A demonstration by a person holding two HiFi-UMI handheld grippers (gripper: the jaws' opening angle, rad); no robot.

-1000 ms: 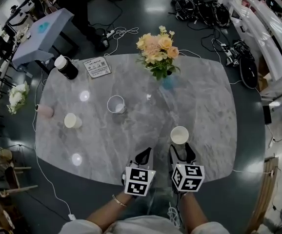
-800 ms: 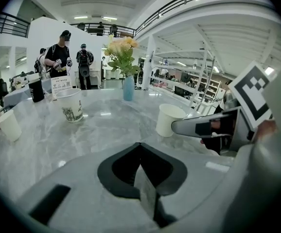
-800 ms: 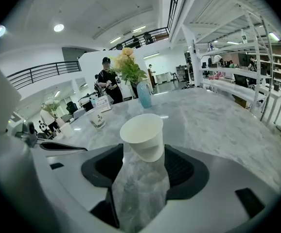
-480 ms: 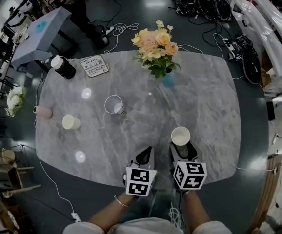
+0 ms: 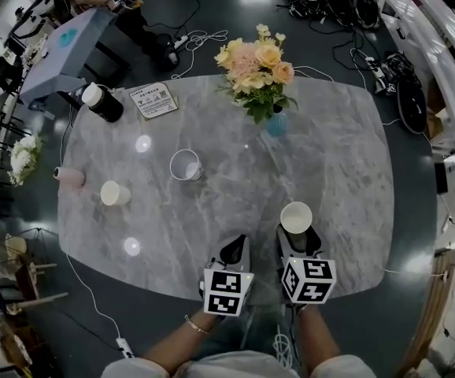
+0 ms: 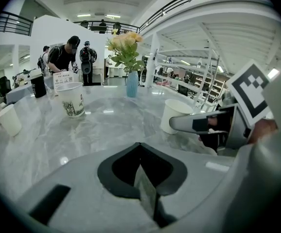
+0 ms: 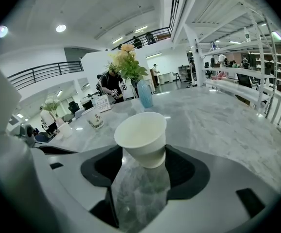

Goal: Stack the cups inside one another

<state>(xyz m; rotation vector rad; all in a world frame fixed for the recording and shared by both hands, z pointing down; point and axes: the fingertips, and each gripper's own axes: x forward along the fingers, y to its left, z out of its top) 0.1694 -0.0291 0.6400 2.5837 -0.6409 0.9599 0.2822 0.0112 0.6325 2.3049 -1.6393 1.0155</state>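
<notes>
While the right claw (image 5: 297, 233) is spread wide, a white paper cup (image 7: 141, 137) stands upright between its two jaws. The jaws have just been opening. They sit on each side of the bottom of the cup and do not seem to squeeze it. The cup rests on the grey marble tabletop (image 5: 338, 172), near the edge by the person and a bit to the right.

The left claw (image 5: 233, 247) is just beside the right one, over the same edge. Its jaws are pressed almost together, with only a thin slit between them. Nothing is in it but a bit of the tabletop behind.

Three more cups are on the tabletop, all well apart. A white cup with dark print (image 5: 186, 165) stands open side up near the middle. A cream cup (image 5: 115, 193) stands to its left. A pink cup (image 5: 71, 177) is at the left edge, and I cannot tell if it is standing or lying down.

At the far side is a bunch of flowers (image 5: 255, 61) in a blue vase (image 5: 275, 124). A black bottle with a white lid (image 5: 102, 103) and a small card (image 5: 154, 101) sit at the far left corner.
</notes>
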